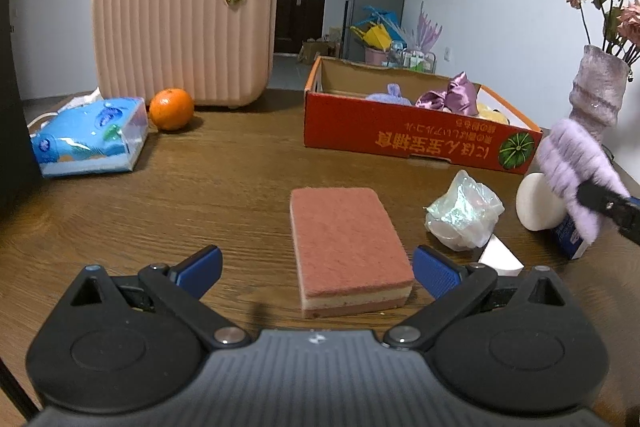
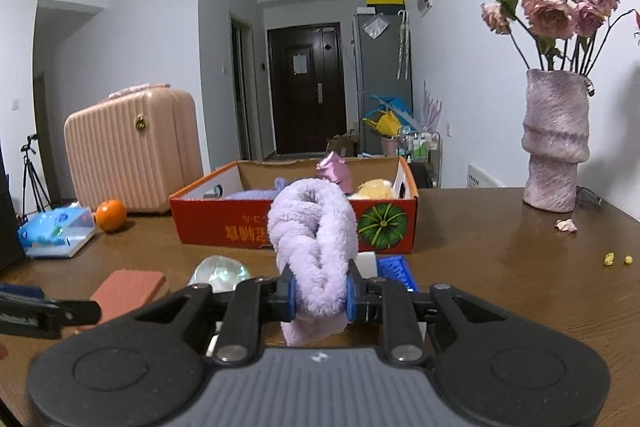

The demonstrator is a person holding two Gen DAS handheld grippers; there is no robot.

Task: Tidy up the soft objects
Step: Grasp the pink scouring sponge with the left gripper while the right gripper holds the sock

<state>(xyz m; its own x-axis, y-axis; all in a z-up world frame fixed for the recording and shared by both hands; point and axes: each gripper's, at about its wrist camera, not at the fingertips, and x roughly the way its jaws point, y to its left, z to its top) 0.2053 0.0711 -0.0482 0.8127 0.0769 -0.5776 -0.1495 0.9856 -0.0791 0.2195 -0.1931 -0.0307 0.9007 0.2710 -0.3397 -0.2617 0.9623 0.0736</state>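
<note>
Two low tabletop views facing doorway, sharing orange box (image 1: 404, 131)

Brown wooden table (image 1: 224, 179): sponge (image 1: 348, 247), orange box (image 1: 416, 131), tissue pack (image 1: 90, 137), orange (image 1: 171, 109), suitcase (image 1: 184, 31), vase (image 2: 556, 143).

Dim, cool indoor light, even, source not visible. Soft shadows under sponge (image 1: 350, 247) and orange (image 1: 172, 109). Faint sheen on table (image 2: 500, 255). Strong fisheye bending at edges, dark corners. Box lettering (image 2: 244, 227) slightly blurred; far hallway soft.
</note>
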